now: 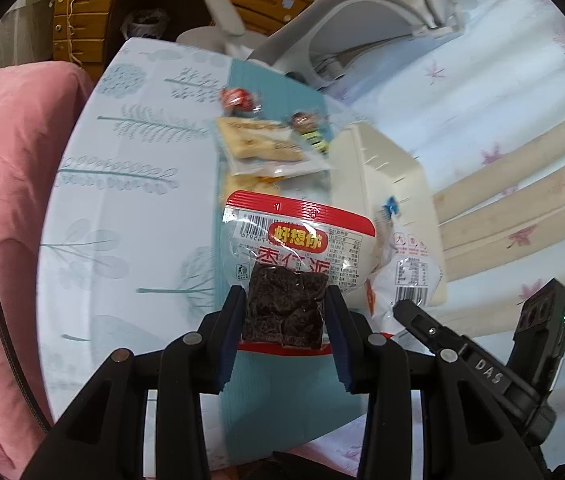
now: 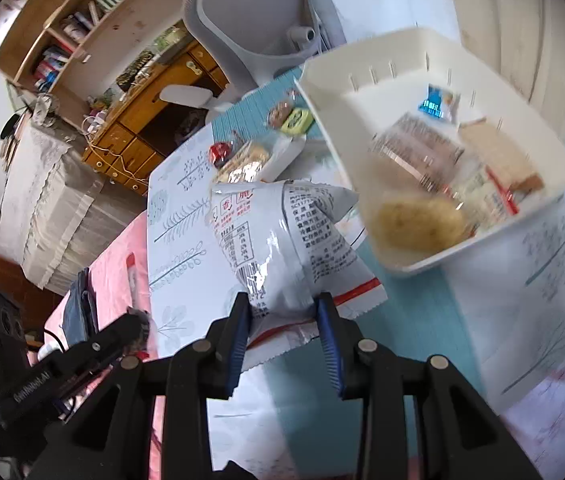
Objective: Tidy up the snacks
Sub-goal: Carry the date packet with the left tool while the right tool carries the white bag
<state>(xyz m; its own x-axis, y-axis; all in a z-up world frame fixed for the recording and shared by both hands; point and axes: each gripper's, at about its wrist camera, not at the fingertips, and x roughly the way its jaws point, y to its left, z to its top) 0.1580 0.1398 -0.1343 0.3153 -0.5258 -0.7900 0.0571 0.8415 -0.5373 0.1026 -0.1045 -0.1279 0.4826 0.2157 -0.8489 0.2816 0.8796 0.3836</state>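
1. Two grippers noted: our left gripper (image 1: 284, 312) clenches a dark snack packet (image 1: 284, 312) above the red-rimmed bag (image 1: 298, 236).
2. Our right gripper (image 2: 282, 312) grasps a white printed bag (image 2: 282, 232).
3. Beyond sits the white bin (image 2: 522, 216) on the surface (image 1: 122, 200), several snacks inside.

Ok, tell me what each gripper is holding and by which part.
Left gripper pinches the small dark snack packet by its side edges. Right gripper grips the white snack bag near its crimped bottom end.
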